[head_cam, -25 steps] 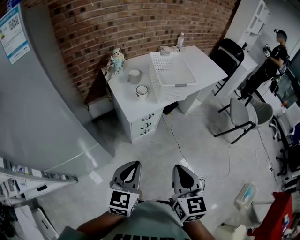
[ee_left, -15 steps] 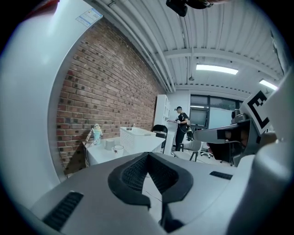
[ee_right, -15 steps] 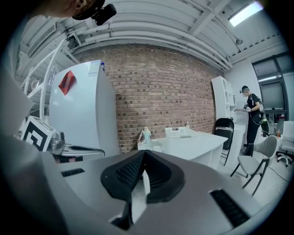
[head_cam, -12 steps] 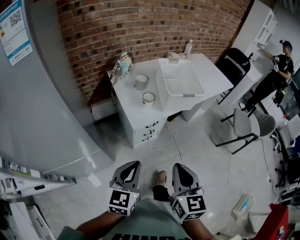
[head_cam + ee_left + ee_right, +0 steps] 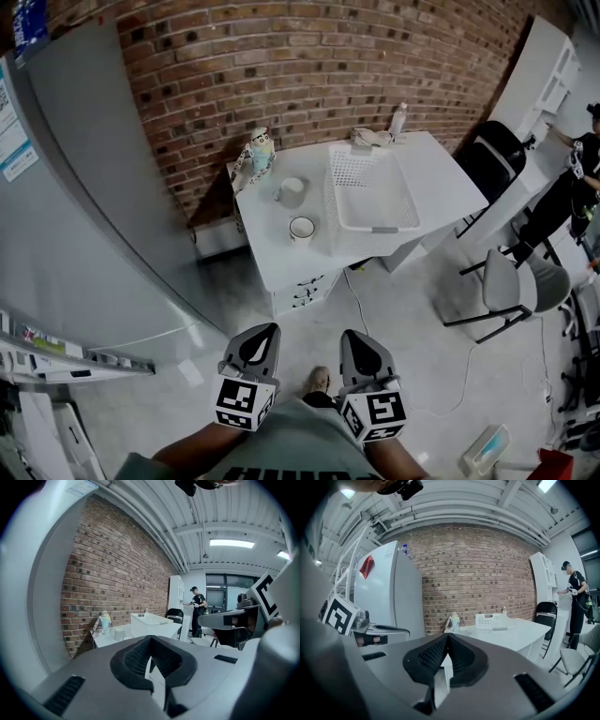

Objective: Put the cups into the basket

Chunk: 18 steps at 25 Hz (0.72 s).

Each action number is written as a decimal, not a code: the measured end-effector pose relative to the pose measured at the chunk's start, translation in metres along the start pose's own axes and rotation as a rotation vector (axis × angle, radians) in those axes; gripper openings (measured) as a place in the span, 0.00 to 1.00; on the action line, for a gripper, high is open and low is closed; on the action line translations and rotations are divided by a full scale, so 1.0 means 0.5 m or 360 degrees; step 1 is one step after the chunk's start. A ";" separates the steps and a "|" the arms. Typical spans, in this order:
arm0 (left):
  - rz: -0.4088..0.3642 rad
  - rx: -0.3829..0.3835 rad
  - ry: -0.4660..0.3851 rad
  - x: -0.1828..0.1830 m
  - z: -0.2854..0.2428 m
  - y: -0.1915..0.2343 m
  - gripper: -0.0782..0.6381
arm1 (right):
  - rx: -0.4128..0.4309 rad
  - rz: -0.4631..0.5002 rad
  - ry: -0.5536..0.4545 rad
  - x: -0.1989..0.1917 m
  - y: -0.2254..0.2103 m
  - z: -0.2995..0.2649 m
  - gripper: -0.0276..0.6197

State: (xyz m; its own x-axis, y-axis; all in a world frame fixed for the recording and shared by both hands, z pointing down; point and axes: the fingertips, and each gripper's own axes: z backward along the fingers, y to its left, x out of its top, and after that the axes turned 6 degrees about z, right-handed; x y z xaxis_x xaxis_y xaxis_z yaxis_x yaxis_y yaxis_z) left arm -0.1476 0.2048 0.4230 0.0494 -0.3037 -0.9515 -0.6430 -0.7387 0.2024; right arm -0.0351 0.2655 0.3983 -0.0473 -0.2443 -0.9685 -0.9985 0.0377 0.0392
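Note:
Two cups stand on the white desk (image 5: 441,178) by the brick wall: a pale mug (image 5: 292,191) and, nearer me, a white cup with a dark rim (image 5: 302,229). The white slatted basket (image 5: 408,211) sits just right of them, with nothing in it. My left gripper (image 5: 266,330) and right gripper (image 5: 352,336) are held low near my body, far short of the desk. Both are shut with nothing between the jaws. The left gripper view shows the basket (image 5: 148,622) and a cup (image 5: 119,632) far beyond the shut left gripper (image 5: 150,640). In the right gripper view the basket (image 5: 490,619) is far beyond the shut right gripper (image 5: 446,638).
A large grey fridge (image 5: 84,206) fills the left. A figurine (image 5: 255,155), a bottle (image 5: 398,117) and a cloth (image 5: 371,138) stand at the desk's back. A black chair (image 5: 492,155), a grey chair (image 5: 511,286) and a person (image 5: 577,178) are to the right. A cable (image 5: 370,309) trails over the floor.
The view has shifted: the desk with cups and basket now lies further right and lower in the head view. Both grippers stay shut in the same place by my body.

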 end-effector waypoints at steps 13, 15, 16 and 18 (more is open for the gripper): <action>0.0040 0.0220 0.0037 0.044 -0.197 -0.029 0.12 | 0.0246 0.0094 0.0042 0.000 -0.181 -0.136 0.06; 0.0055 0.0258 0.0052 0.041 -0.220 -0.034 0.12 | 0.0300 0.0092 0.0034 0.006 -0.195 -0.154 0.06; 0.0060 0.0279 0.0057 0.040 -0.229 -0.035 0.12 | 0.0329 0.0095 0.0027 0.008 -0.200 -0.162 0.06; 0.0063 0.0317 0.0065 0.039 -0.244 -0.036 0.12 | 0.0374 0.0112 0.0031 0.004 -0.211 -0.178 0.06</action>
State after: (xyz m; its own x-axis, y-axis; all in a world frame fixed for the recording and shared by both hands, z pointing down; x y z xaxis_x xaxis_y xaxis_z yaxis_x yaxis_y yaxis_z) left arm -0.0417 0.1388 0.4291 0.0495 -0.3572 -0.9327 -0.7834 -0.5932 0.1856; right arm 0.0678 0.1750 0.4142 -0.1193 -0.2520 -0.9604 -0.9591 0.2792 0.0459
